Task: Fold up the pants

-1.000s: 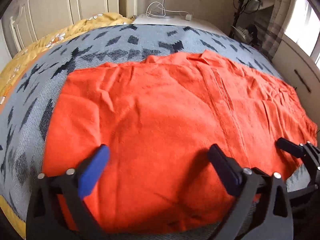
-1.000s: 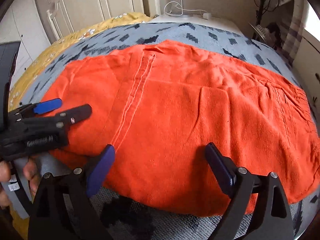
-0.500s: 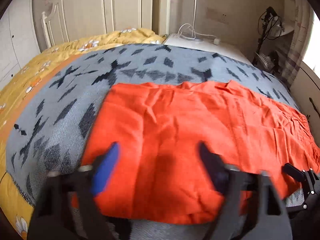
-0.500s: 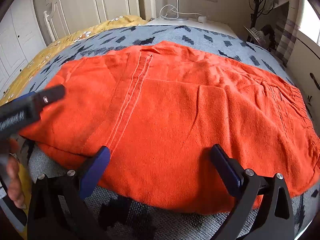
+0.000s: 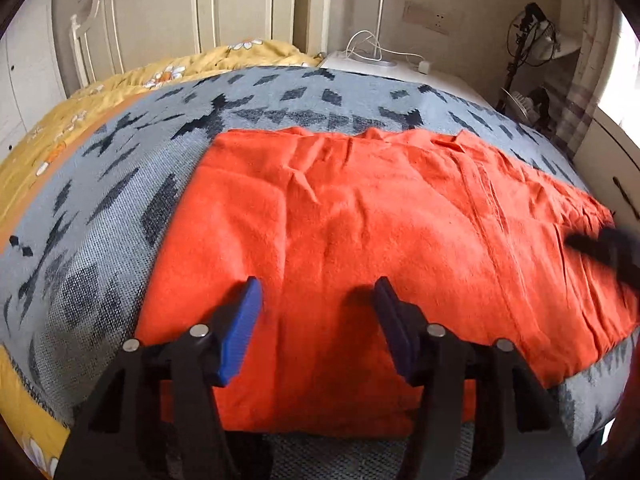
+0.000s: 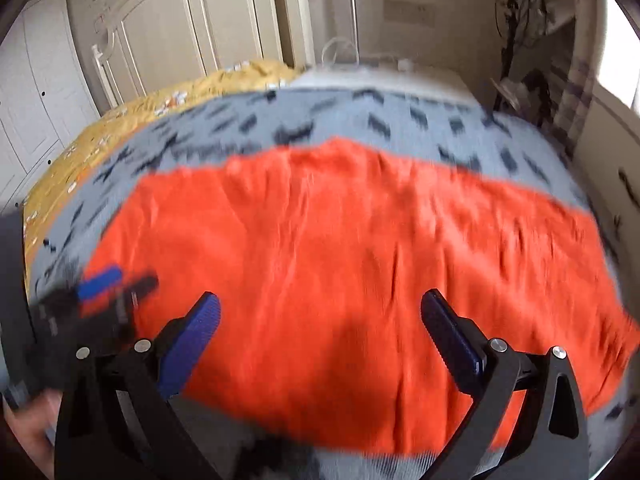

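Orange pants (image 5: 360, 240) lie spread flat across a grey patterned blanket (image 5: 100, 208) on the bed, with a seam running down their right part. My left gripper (image 5: 316, 320) is open and empty, above the pants' near left part. My right gripper (image 6: 320, 328) is open and empty, above the near middle of the pants (image 6: 340, 248); its view is blurred by motion. The left gripper also shows blurred at the left of the right wrist view (image 6: 108, 284). The right gripper shows as a dark blur at the right edge of the left wrist view (image 5: 604, 244).
A yellow flowered quilt (image 5: 80, 108) covers the bed's far left. A white headboard (image 5: 140, 20) stands behind. A white nightstand (image 5: 380, 68) with cables sits at the back, and a fan stand (image 5: 528, 48) and a drawer unit (image 5: 616, 168) stand at the right.
Both grippers have pulled back and risen from the pants, so more of the bed shows. The left gripper's fingers stand closer together than before. The right gripper is moving and blurred.
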A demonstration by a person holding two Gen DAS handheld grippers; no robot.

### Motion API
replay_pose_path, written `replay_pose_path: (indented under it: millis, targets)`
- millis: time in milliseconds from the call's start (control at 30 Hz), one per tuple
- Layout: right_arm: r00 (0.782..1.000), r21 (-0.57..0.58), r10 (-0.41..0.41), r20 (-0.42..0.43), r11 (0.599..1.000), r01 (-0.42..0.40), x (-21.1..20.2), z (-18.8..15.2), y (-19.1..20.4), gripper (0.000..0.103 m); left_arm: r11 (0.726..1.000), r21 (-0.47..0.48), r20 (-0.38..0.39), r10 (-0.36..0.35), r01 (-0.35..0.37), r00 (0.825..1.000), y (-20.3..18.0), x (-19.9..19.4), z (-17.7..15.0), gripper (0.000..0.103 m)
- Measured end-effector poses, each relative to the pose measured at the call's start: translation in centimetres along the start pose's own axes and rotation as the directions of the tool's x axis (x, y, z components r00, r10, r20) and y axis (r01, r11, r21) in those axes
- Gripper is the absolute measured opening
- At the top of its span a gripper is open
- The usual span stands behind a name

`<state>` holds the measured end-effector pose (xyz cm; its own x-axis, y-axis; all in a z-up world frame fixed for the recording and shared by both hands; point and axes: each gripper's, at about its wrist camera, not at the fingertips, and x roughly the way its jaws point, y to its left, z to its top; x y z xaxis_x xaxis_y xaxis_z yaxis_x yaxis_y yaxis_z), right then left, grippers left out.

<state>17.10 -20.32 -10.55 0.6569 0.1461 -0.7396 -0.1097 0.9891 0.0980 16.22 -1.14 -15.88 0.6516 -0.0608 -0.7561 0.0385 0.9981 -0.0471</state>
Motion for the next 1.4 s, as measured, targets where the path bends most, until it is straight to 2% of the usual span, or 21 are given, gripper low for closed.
replay_pose_path:
  millis: [67,100,133,167,267,367,467,533,600,700,767,833,933,1133,1267,1367,1400]
  targets:
    - [1.000,-0.015,0.003,0.018,1.000,-0.002,1.0,2.4,0.5,0.095,1.000,-0.008,0.004,-0.011,0.011,1.000,0.0,-0.2,-0.1,0.063]
    - [1.000,-0.028,0.006,0.008,1.000,-0.006,1.8,3.5,0.9,0.091,0.999,-0.025,0.011,-0.026,0.027,1.000,0.1,-0.4,-0.1,0.064]
    - [1.000,-0.042,0.010,-0.008,0.999,-0.011,2.8,4.4,1.2,0.078,0.997,-0.054,0.023,-0.054,0.055,0.998,0.6,-0.7,-0.2,0.063]
    - [0.999,-0.055,0.017,-0.036,0.998,-0.019,4.4,5.4,1.5,0.073,0.991,-0.094,0.045,-0.087,0.091,0.995,1.3,-1.4,-0.3,0.063]
    - [0.993,-0.095,-0.020,-0.114,0.995,0.009,8.4,6.6,2.0,0.072,0.985,-0.149,0.100,-0.066,0.081,0.993,3.4,-3.5,-0.6,0.062]
    - [0.985,-0.125,-0.059,-0.163,0.991,0.038,11.0,6.3,1.5,0.070,0.975,-0.213,0.122,-0.045,0.070,0.992,6.9,-5.4,-0.8,0.056]
    - [0.988,-0.149,-0.068,-0.141,0.988,0.047,10.9,6.0,1.4,0.074,0.964,-0.262,0.113,-0.020,0.049,0.993,10.2,-6.3,-1.4,0.050]
    - [0.990,-0.140,-0.067,-0.124,0.989,0.050,9.9,5.9,1.3,0.074,0.959,-0.281,0.099,-0.003,0.030,0.995,11.6,-6.5,-2.0,0.036]
    - [0.994,-0.102,-0.051,-0.092,0.994,0.042,8.1,5.6,0.8,0.080,0.952,-0.302,0.095,-0.025,0.053,0.995,12.6,-6.7,-2.8,0.033]
    - [0.998,-0.080,-0.031,-0.062,0.996,0.026,4.5,3.8,1.1,0.082,0.954,-0.287,0.094,-0.059,0.084,0.994,12.2,-6.6,-3.6,0.034]
    - [0.999,-0.085,-0.017,-0.046,0.996,0.013,2.5,1.8,2.0,0.088,0.957,-0.276,0.083,-0.073,0.093,0.994,11.4,-6.0,-3.7,0.034]
    - [0.998,-0.099,-0.001,-0.059,0.995,-0.005,1.8,0.2,3.0,0.088,0.960,-0.264,0.065,-0.080,0.094,0.995,10.7,-5.3,-3.7,0.034]
    - [0.998,-0.090,-0.014,-0.069,0.996,0.008,1.7,-1.6,3.8,0.088,0.959,-0.267,0.034,-0.091,0.096,0.995,10.3,-4.4,-3.9,0.036]
    - [0.991,-0.087,-0.036,-0.132,0.996,0.025,3.3,-3.3,3.7,0.089,0.959,-0.264,0.032,-0.103,0.108,0.994,10.6,-4.4,-4.3,0.037]
    - [0.992,-0.080,-0.029,-0.120,0.997,0.020,3.5,-3.6,3.5,0.091,0.961,-0.259,0.031,-0.092,0.097,0.995,10.2,-4.5,-4.1,0.038]
    - [0.993,-0.074,-0.021,-0.115,0.997,0.013,3.5,-3.8,3.2,0.092,0.956,-0.268,0.070,-0.106,0.121,0.992,10.3,-5.3,-3.7,0.047]
    - [0.993,-0.075,-0.021,-0.113,0.997,0.013,3.4,-3.8,3.2,0.092,0.957,-0.262,0.075,-0.109,0.125,0.991,10.2,-5.4,-3.5,0.053]
